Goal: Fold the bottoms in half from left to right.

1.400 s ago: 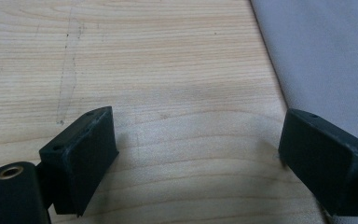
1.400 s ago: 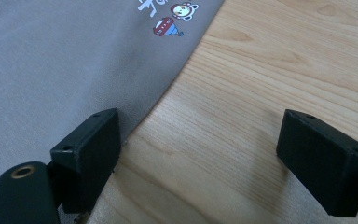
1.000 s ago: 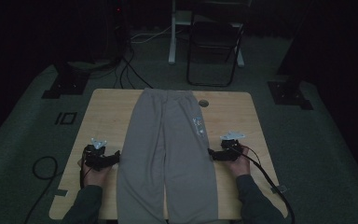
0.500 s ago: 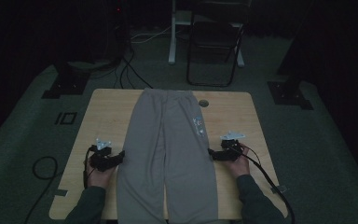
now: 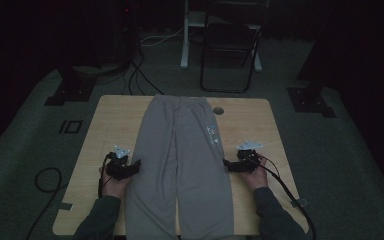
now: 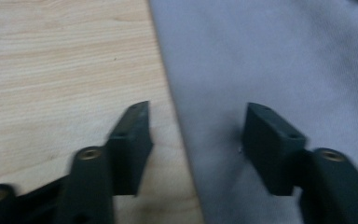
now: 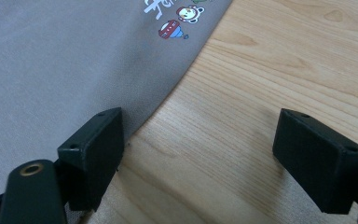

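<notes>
Grey trousers (image 5: 180,165) lie flat along the wooden table (image 5: 115,120). Left gripper (image 6: 196,135) straddles their edge, jaws just been closing, not yet pinching the cloth. Right gripper (image 7: 198,149) gapes wide at the opposite edge, holding nothing.

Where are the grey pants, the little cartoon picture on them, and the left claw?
grey pants (image 5: 180,165), high view, middle of the fabric between the legs.
cartoon picture (image 7: 170,29), right gripper view, on the small red figure printed near the pants' edge.
left claw (image 6: 196,133), left gripper view, midway between its fingertips.
</notes>
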Available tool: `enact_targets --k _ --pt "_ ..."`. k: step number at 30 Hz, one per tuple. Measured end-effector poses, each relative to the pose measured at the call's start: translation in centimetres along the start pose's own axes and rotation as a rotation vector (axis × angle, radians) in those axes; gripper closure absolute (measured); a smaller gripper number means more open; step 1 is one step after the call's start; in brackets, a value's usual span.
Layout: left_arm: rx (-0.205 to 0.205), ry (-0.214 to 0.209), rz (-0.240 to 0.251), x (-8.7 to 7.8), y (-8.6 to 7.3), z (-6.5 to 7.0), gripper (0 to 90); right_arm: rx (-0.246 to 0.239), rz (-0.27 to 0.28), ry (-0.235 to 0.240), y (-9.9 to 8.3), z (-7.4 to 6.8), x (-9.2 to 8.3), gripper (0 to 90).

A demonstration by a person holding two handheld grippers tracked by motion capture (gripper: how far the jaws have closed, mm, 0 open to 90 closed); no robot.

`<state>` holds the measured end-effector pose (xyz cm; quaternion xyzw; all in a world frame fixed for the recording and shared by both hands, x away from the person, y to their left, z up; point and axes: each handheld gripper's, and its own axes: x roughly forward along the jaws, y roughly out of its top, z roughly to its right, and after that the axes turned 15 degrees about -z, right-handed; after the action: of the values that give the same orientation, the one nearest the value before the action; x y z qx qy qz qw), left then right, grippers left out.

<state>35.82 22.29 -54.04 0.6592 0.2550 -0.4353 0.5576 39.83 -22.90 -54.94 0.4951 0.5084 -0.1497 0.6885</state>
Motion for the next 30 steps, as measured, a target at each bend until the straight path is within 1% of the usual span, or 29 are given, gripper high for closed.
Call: enact_targets --k 2,4,5,6,7,9,11,12,14,16,19,22,23,24,26,27,28,30 --pt "0.003 -0.013 -0.004 0.0 0.3 0.1 58.0 0.000 0.000 0.000 0.0 0.0 0.0 16.0" --pt "-0.001 -0.036 -0.008 0.0 0.4 0.0 72.1 -0.008 0.000 0.003 0.0 0.0 0.0 16.1" --pt "-0.011 -0.067 -0.013 0.0 0.5 -0.2 80.0 -0.009 0.000 0.004 -0.1 0.0 0.0 16.4" --pt "-0.024 -0.094 -0.017 0.0 0.5 -0.3 85.9 -0.012 0.000 0.006 -0.1 0.1 -0.1 16.5" --pt "-0.033 -0.101 -0.019 0.0 0.6 -0.4 88.1 -0.014 0.000 0.006 -0.1 0.1 -0.1 16.6" --pt "-0.030 -0.114 -0.016 -0.1 0.8 -0.3 88.6 -0.019 0.001 0.010 -0.1 0.2 -0.1 16.6" --pt "-0.018 -0.142 0.009 -0.5 1.0 0.0 88.6 -0.020 0.004 0.011 -0.2 0.3 -0.1 19.0" --pt "-0.010 -0.146 0.019 -0.8 1.2 0.2 88.6 -0.021 0.007 0.012 -0.3 0.4 -0.2 20.3" --pt "0.017 -0.166 0.046 -1.5 1.8 0.8 88.6 -0.018 0.008 0.011 -0.4 0.6 -0.3 20.5" --pt "0.030 -0.187 0.065 -2.1 2.5 1.3 88.6 -0.010 0.009 0.007 -0.5 0.9 -0.4 20.5" --pt "0.075 -0.223 0.088 -2.9 3.9 2.8 88.6 -0.004 0.008 0.003 -0.6 1.1 -0.4 20.5" --pt "0.126 -0.254 0.104 -3.4 5.3 4.6 88.6 -0.002 0.009 0.002 -0.7 1.2 -0.4 20.5" --pt "0.149 -0.271 0.110 -3.5 5.9 5.6 88.6 -0.002 0.009 0.002 -0.7 1.2 -0.4 20.5" --pt "0.161 -0.284 0.115 -3.5 6.3 6.2 88.6 -0.002 0.009 0.002 -0.7 1.2 -0.4 20.5" --pt "0.213 -0.312 0.112 -3.4 7.6 8.4 88.7 -0.002 0.009 0.002 -0.7 1.2 -0.4 20.5" --pt "0.230 -0.328 0.112 -3.3 8.1 9.5 88.9 -0.002 0.009 0.002 -0.7 1.2 -0.4 20.6" --pt "0.249 -0.341 0.110 -3.2 8.4 10.4 88.9 -0.002 0.009 0.001 -0.7 1.2 -0.4 20.6" --pt "0.294 -0.369 0.108 -3.0 9.3 12.7 88.9 -0.001 0.009 0.001 -0.7 1.2 -0.4 20.6"
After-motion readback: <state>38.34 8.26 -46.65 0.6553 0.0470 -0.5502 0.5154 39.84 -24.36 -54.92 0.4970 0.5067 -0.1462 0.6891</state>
